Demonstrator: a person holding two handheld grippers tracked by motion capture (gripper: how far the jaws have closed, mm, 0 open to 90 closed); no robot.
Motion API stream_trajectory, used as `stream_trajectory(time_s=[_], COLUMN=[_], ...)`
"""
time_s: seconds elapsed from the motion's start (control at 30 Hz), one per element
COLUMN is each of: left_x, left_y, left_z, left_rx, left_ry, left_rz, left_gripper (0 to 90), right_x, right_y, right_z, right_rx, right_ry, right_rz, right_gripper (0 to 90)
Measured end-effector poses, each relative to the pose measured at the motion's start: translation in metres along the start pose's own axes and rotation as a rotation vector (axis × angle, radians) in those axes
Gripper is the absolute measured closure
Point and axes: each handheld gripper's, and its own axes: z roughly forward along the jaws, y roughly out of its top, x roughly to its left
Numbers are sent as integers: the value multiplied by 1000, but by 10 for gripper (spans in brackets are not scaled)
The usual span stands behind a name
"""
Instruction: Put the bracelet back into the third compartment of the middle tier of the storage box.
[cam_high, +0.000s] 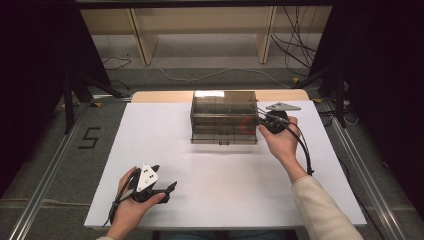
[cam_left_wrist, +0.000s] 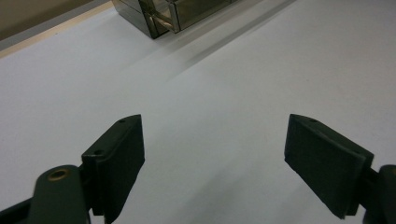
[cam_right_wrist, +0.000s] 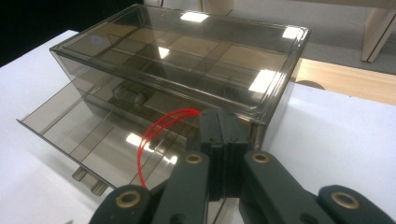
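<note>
A smoky clear plastic drawer box (cam_high: 223, 107) stands at the far middle of the white table (cam_high: 210, 185). Its lower drawer (cam_right_wrist: 93, 126) is pulled out toward me and split into compartments. My right gripper (cam_right_wrist: 218, 119) is shut on a thin red elastic band (cam_right_wrist: 154, 133), whose loop hangs over the drawer's right end. In the high view the right gripper (cam_high: 257, 120) sits at the box's right front corner, with the red elastic band (cam_high: 246, 125) beside it. My left gripper (cam_high: 165, 177) rests near the table's front left, open and holding nothing (cam_left_wrist: 212, 158).
A small dark item (cam_right_wrist: 130, 93) lies inside the box behind the open drawer. A corner of the box (cam_left_wrist: 159, 14) shows far ahead of the left jaws. A wooden strip (cam_high: 160, 96) borders the table's far edge, with shelf legs and cables on the floor beyond.
</note>
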Motion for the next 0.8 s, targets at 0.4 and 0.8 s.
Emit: stream_trajectory(time_s=[0.4, 0.8], left_x=[0, 0], left_y=[0, 0], left_z=[0, 0], left_rx=[0, -2], left_ry=[0, 0], left_rz=[1, -1], left_gripper=[198, 198], right_x=[3, 6], right_y=[-1, -3], right_z=[4, 8], right_rx=[13, 29], right_ry=[1, 4], right_rz=[-16, -30], right_gripper=[900, 900])
